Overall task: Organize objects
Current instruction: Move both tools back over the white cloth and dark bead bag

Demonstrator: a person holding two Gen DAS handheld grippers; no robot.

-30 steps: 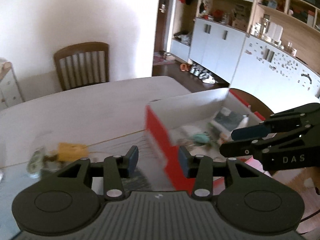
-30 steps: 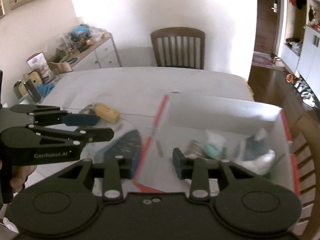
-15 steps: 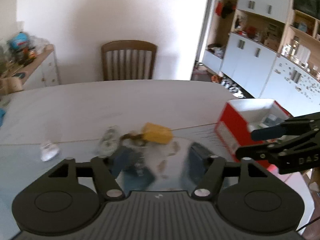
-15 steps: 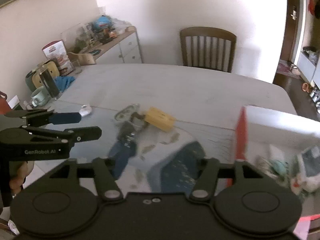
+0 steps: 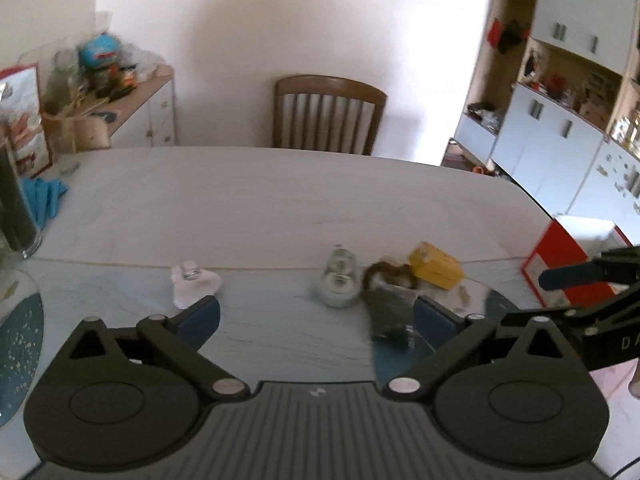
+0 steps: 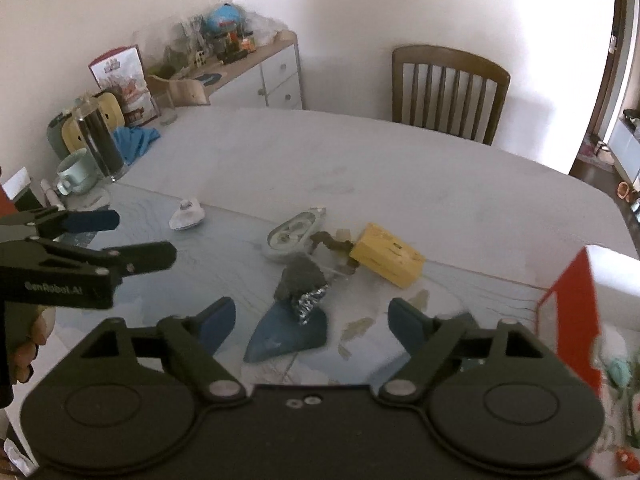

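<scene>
Loose items lie mid-table: a yellow box (image 6: 386, 255), a grey-white oval case (image 6: 291, 234), a brown twisted piece (image 6: 330, 241), a dark grey lump with foil (image 6: 304, 284) and a small white wrapped thing (image 6: 186, 214). The red-and-white box (image 6: 576, 308) with things inside stands at the right edge. My left gripper (image 5: 316, 318) is open and empty, above the table short of the oval case (image 5: 339, 282). My right gripper (image 6: 312, 320) is open and empty, above the foil lump. Each gripper shows at the side of the other's view.
A blue patterned placemat (image 6: 292, 334) lies under the lump. A glass jar (image 6: 100, 138), a mint mug (image 6: 76, 172) and a blue cloth (image 6: 136, 140) stand at the table's left end. A wooden chair (image 5: 328, 114) stands at the far side, cupboards (image 5: 560, 132) on the right.
Both grippers have swung left, away from the red box toward the loose items, and both have opened wider. The box has slid to the right edge of both views.
</scene>
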